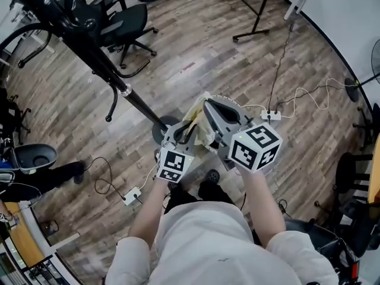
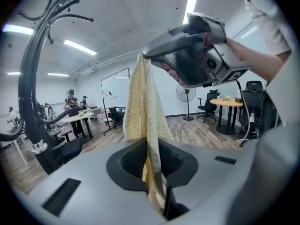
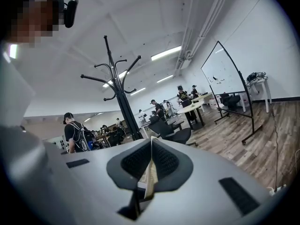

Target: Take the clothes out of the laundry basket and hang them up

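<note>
While our left gripper [image 2: 153,165] clamps the pale yellow checked fabric cloth [image 2: 143,102], our right gripper [image 3: 150,164], just above, pinches its top edge.

The head view is looking steeply down from above the person [image 1: 202,242] onto the floor [image 1: 196,52]. Each gripper view is sitting close behind its own jaws, facing nearly level across the room. All three are sharing the coat rack [image 1: 89,46]; the left one is also catching the right gripper [image 2: 149,55].
</note>
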Demonstrator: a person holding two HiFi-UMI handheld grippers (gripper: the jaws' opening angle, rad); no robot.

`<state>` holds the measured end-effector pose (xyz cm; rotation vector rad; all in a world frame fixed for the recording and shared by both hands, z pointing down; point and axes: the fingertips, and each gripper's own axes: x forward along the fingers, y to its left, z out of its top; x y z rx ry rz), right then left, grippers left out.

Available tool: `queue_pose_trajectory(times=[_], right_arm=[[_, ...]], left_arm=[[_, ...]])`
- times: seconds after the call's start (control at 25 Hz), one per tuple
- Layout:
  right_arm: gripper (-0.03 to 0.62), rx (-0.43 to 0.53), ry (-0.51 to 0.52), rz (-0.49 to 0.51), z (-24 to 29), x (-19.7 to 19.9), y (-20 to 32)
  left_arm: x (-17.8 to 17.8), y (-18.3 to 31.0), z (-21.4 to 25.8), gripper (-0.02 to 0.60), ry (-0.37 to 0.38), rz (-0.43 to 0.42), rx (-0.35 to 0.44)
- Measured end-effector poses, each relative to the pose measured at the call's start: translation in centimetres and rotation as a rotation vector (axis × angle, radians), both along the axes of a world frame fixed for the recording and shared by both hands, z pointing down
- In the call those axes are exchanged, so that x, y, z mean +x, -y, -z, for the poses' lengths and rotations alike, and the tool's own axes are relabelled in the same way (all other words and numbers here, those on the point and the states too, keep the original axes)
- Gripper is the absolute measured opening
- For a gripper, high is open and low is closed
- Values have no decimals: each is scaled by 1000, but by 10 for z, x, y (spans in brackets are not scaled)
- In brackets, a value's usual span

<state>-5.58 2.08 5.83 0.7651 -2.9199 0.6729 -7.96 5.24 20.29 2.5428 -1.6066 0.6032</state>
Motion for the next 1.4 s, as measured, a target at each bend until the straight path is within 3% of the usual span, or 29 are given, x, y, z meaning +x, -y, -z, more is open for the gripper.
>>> queue_pose_trajectory(times=[0.16,0.8,1.4], right_arm=[[11,47,5,13,20,-20,-14],[11,250,50,-16,92,-88,-65],[12,339,31,-9,120,-152,-83]], left_arm=[[-26,-19,28,35,-17,13,46],[-132,-94,147,29,79,46,244],[-223,-106,205,29,186,95,348]])
